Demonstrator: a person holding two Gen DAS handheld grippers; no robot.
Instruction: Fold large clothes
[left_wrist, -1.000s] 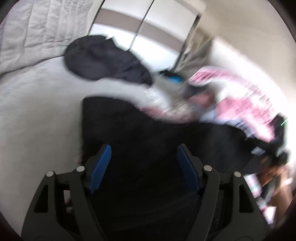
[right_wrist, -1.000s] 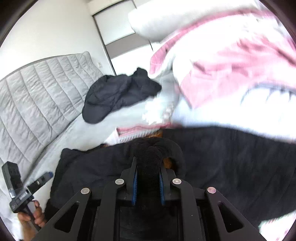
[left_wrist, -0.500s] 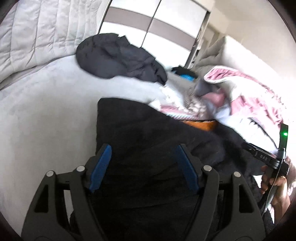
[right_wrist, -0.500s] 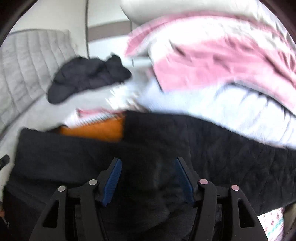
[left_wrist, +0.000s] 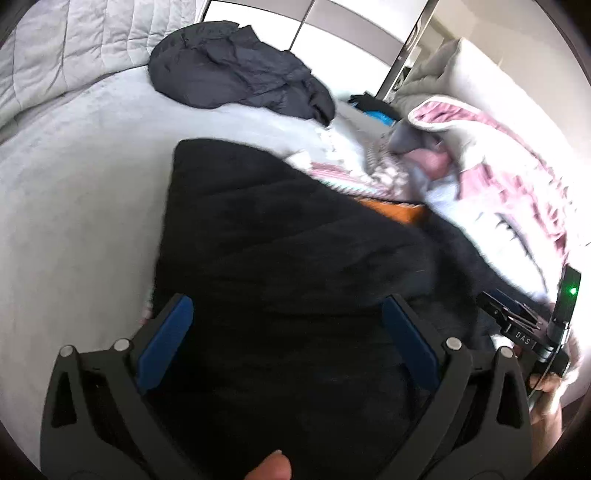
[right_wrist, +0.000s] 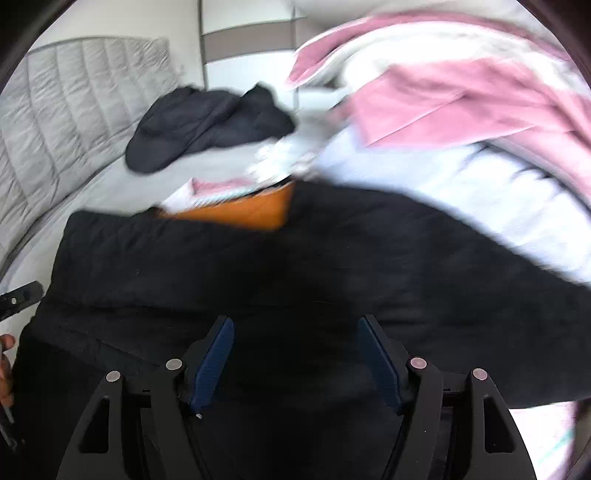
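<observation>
Black quilted garment (left_wrist: 280, 258) under both spread, empty tools (left_wrist: 288, 314) (right_wrist: 295, 332); blue item (left_wrist: 380, 117) only from left

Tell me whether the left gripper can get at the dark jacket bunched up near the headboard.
Probably yes. The left gripper is open over the black quilted garment, and only bare grey bed lies between that and the dark jacket; it is a long reach.
</observation>
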